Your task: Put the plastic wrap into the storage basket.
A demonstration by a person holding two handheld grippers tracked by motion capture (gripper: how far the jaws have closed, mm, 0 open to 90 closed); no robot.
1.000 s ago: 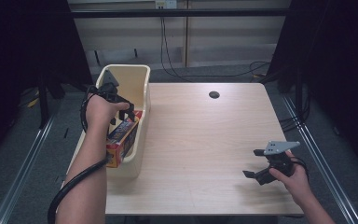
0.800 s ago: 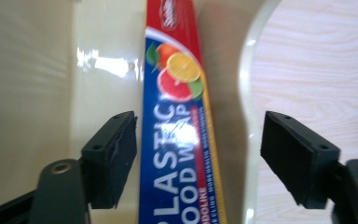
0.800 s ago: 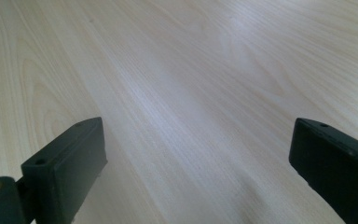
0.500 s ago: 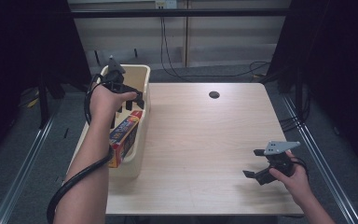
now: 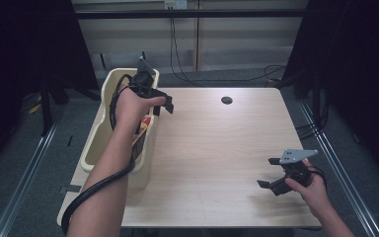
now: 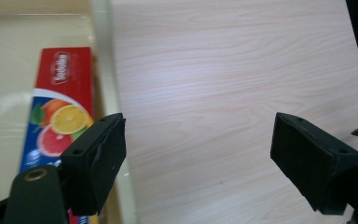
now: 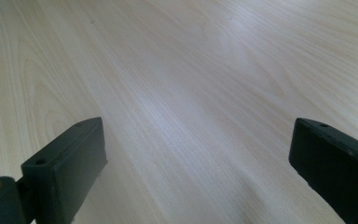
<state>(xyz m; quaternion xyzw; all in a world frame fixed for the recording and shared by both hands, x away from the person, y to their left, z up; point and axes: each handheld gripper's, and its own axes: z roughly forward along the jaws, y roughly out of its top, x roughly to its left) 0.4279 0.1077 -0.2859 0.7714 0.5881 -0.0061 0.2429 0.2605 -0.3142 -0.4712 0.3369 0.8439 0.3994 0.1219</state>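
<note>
- Left gripper (image 5: 162, 102) held up over the right rim of the cream bin (image 5: 93, 148), jaws spread wide, nothing between them.
- Left gripper view: its jaws (image 6: 198, 163) straddle the bin's rim, one jaw over the bin side, the other over bare table (image 6: 223, 93).
- Box (image 6: 60, 112) lies flat inside the bin, against the wall nearest the table; red top, orange and grapefruit slices printed on it, label text too blurred to read.
- High view: the box (image 5: 140, 136) is mostly hidden under the left forearm, just a red and yellow sliver shows.
- Black cable (image 5: 98, 185) loops from the left gripper down along the forearm.
- Right gripper (image 5: 275, 174) sits low near the table's front right corner, grey plate on top, jaws spread apart, empty.
- Right gripper view: both jaws (image 7: 198, 163) wide over plain wood grain (image 7: 177, 84).
- Small dark round hole (image 5: 226, 100) in the tabletop at the far side, well apart from both grippers.
</note>
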